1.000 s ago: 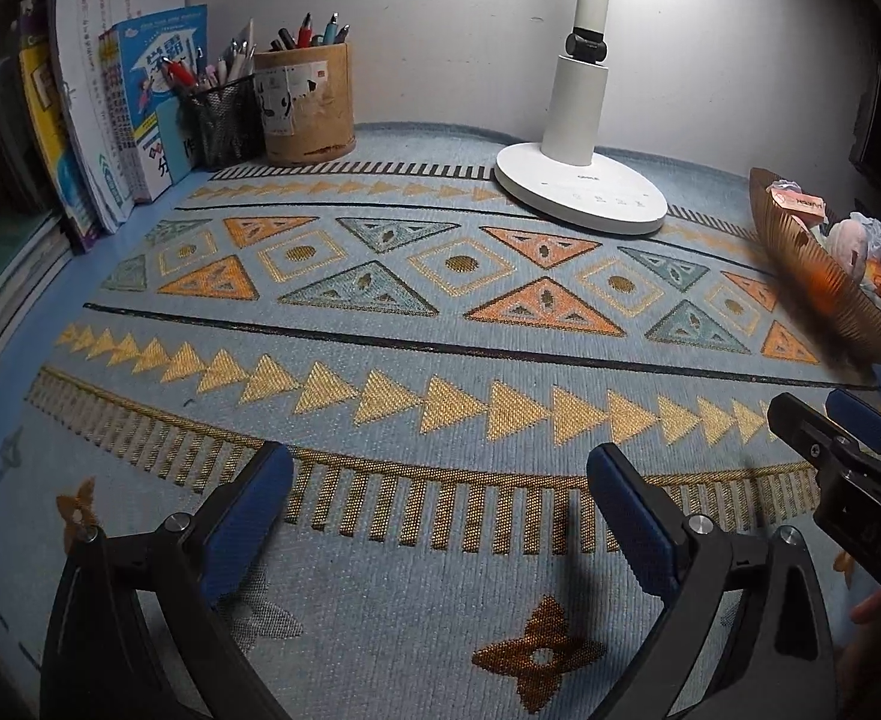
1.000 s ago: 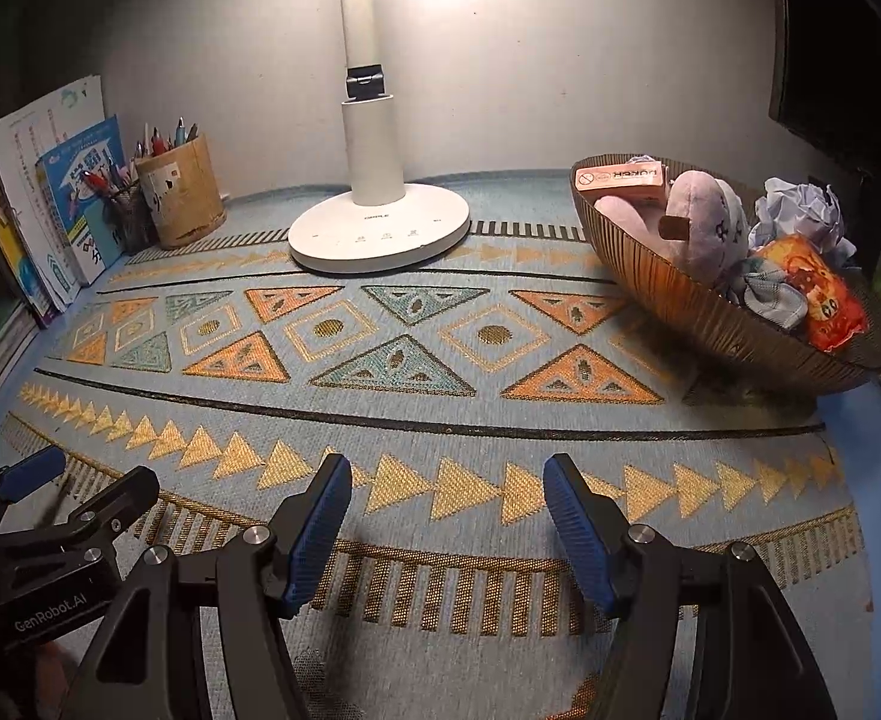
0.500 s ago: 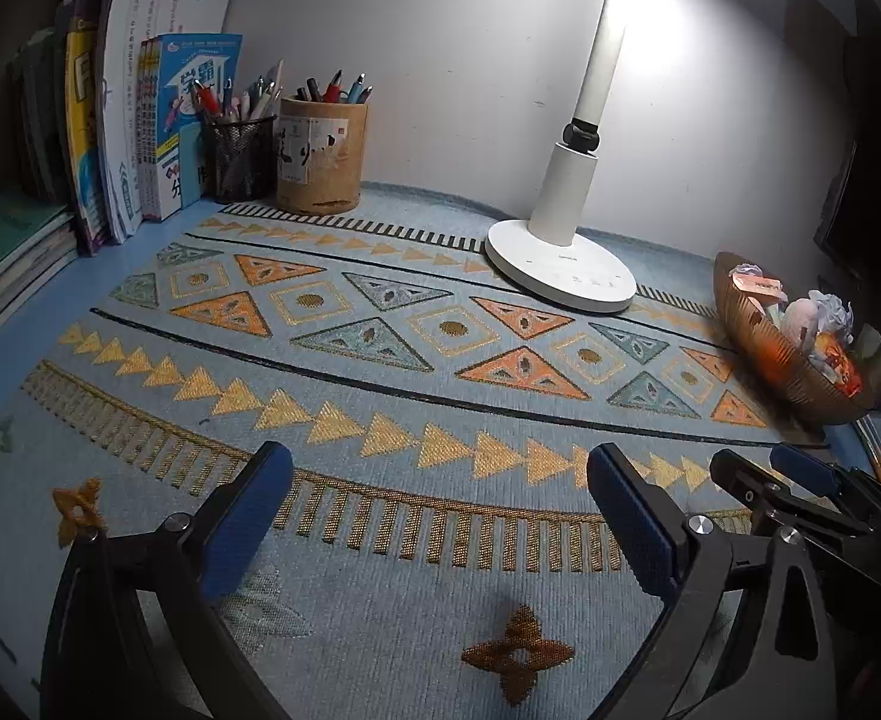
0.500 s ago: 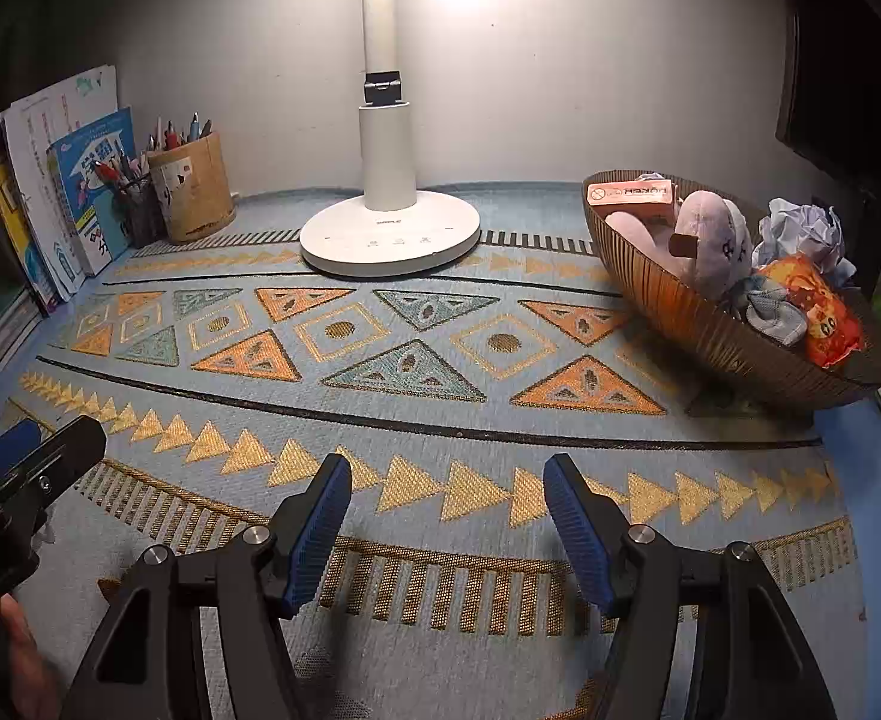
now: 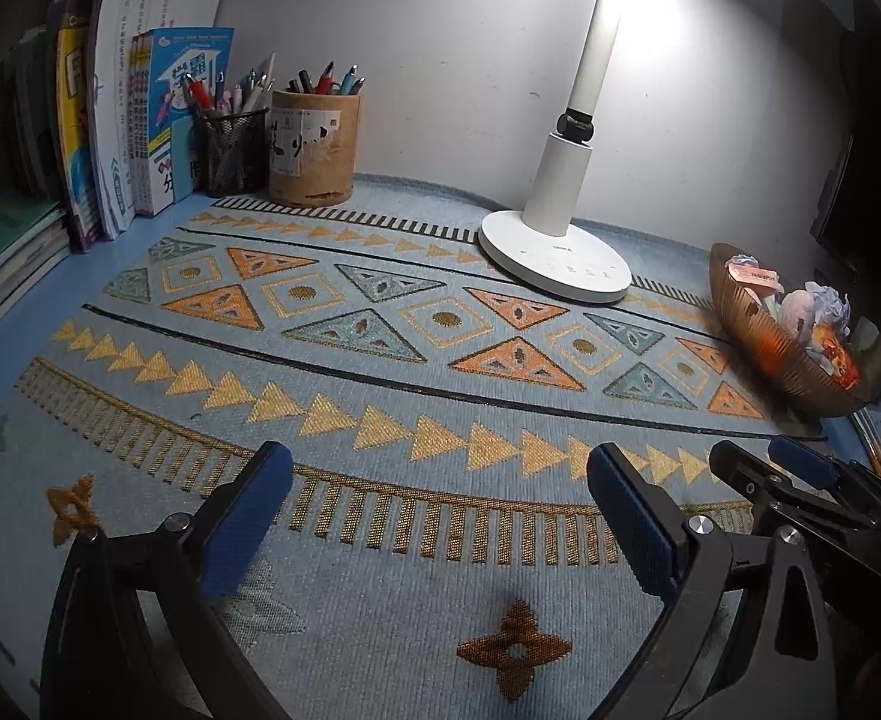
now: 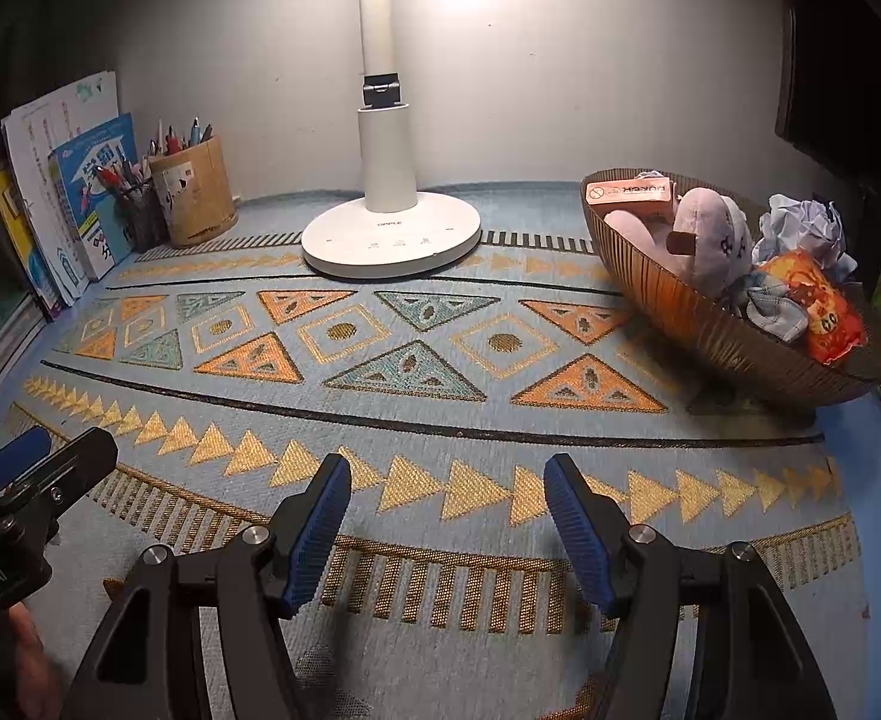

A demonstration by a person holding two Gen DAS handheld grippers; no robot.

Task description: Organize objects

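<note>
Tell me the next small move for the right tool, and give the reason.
Probably ease the right tool forward and to the right, toward the bowl. Both tools are open and empty over the bare mat, and the only loose things in sight, a plush toy, crumpled paper and a snack packet, are piled in that bowl on its side.

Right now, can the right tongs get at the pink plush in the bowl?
Probably yes: the right tongs stand open and empty, with bare mat between them and the bowl; the pink plush lies on top, uncovered.
</note>
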